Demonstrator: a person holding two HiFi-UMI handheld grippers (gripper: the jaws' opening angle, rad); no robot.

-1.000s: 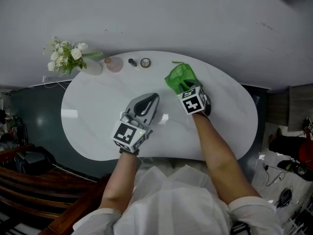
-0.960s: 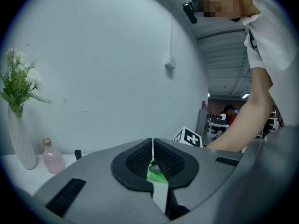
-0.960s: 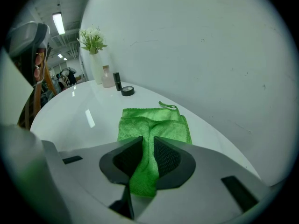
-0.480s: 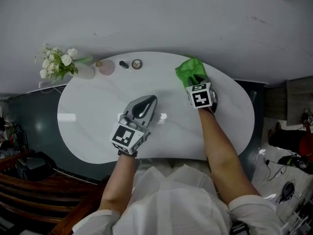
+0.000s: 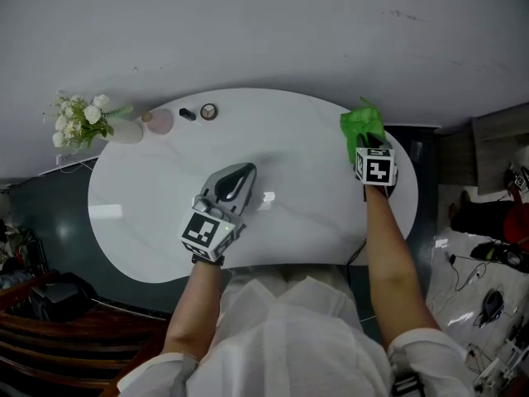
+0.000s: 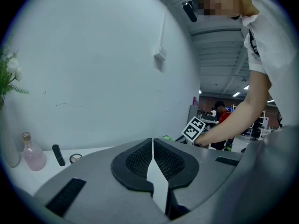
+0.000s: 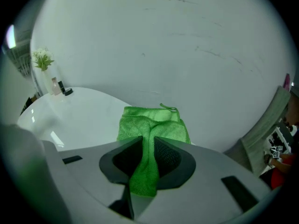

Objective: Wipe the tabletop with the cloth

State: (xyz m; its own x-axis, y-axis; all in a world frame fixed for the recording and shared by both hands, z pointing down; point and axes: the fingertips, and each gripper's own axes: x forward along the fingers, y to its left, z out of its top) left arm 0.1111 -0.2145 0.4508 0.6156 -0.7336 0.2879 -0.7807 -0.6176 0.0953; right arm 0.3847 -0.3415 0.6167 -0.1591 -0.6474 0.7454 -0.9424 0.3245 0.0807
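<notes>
Grasping the green cloth (image 5: 361, 126) at the tabletop (image 5: 165, 213) edge are the right tongs (image 7: 148, 161), while the left tongs (image 6: 153, 160) hang clenched.

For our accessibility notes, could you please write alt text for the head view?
The person's right tongs grip a green cloth at the right edge of a white oval table. The left tongs, shut and empty, are over its middle. Flowers stand at its far left.

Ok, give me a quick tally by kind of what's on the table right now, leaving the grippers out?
green cloth: 1
vase of white flowers: 1
pink bottle: 1
small black stick-shaped item: 1
small round item: 1
Total: 5
</notes>
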